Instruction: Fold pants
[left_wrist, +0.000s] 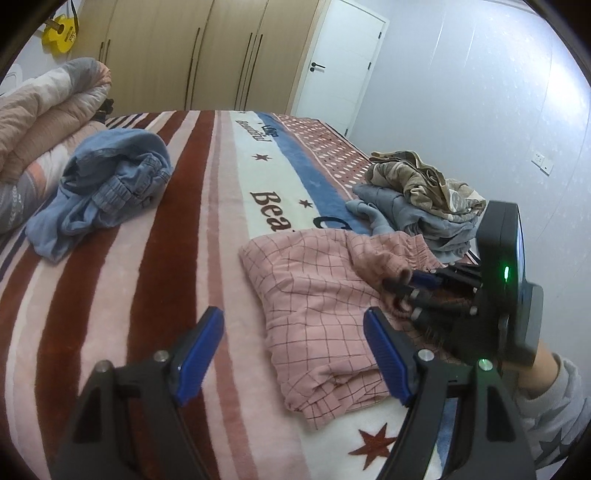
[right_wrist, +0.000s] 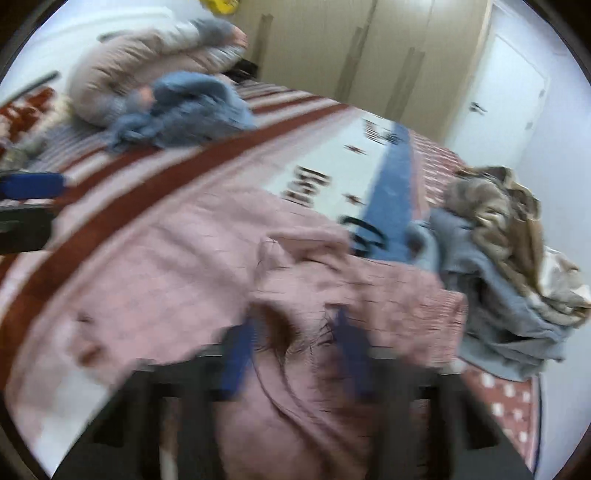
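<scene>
Pink checked pants (left_wrist: 314, 295) lie folded over on the striped bed blanket (left_wrist: 147, 277). My left gripper (left_wrist: 295, 350) is open and empty, just above the blanket at the pants' near left edge. My right gripper (left_wrist: 402, 286) comes in from the right and is shut on a fold of the pants near the waistband. In the blurred right wrist view the pink cloth (right_wrist: 207, 266) bunches between the blue fingers (right_wrist: 240, 354), with my right gripper (right_wrist: 295, 354) closed on it.
A crumpled blue denim garment (left_wrist: 107, 188) lies at the left of the bed. A pile of grey and beige clothes (left_wrist: 421, 199) sits at the right edge. A rolled quilt (left_wrist: 44, 114) lies at the far left. Wardrobe and door stand behind.
</scene>
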